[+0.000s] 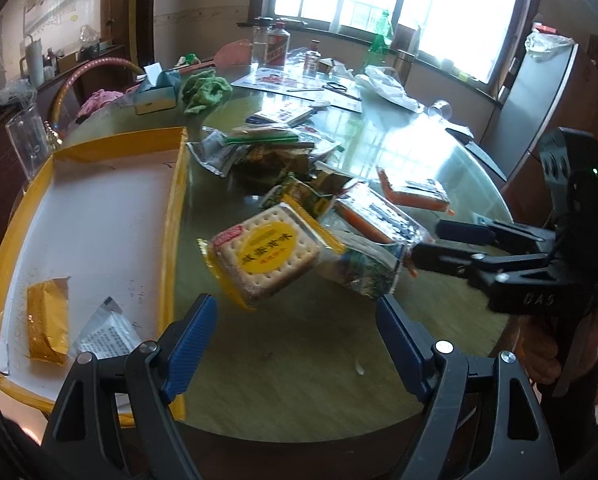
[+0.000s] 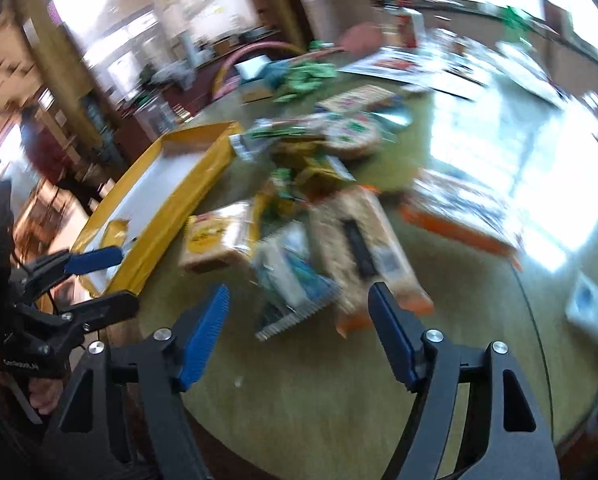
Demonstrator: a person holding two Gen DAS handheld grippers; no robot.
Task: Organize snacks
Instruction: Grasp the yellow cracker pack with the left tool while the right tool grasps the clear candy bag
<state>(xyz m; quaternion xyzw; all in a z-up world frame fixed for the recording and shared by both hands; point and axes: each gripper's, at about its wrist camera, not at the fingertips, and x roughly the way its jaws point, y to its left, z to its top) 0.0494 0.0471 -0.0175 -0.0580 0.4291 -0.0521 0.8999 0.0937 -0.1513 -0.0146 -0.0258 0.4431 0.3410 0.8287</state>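
Hovering over the near edge of the round glass-topped table (image 1: 399, 152), the left gripper (image 1: 297, 318) has its blue-padded fingers spread wide with nothing between them. Just ahead of it lies a cracker pack (image 1: 265, 254) with a round yellow label, tilted up at one end and leaning against a heap of mixed snack packets (image 1: 275, 152). To the left sits a shallow yellow-rimmed tray (image 1: 177, 184) with a white floor, holding a yellow wrapped snack (image 1: 47, 322) and a small clear packet with printed text (image 1: 105, 334) near its front corner. The right gripper (image 1: 427, 242) reaches in from the right, its fingertips at the edge of a clear wrapper showing orange sticks (image 1: 373, 224); from this view the fingers look fairly close together, and whether they pinch the wrapper cannot be told. A second orange-stick pack (image 1: 413, 196) lies beyond, apart from the heap. The right wrist view is heavily blurred, yet it shows that gripper's (image 2: 299, 318) own fingers standing wide apart over a silver-edged packet (image 2: 289, 280), with the cracker pack (image 2: 219, 240) and tray (image 2: 171, 208) to the left. A tissue box (image 1: 157, 94), green cloth (image 1: 205, 90) and bottles (image 1: 277, 44) crowd the far side.
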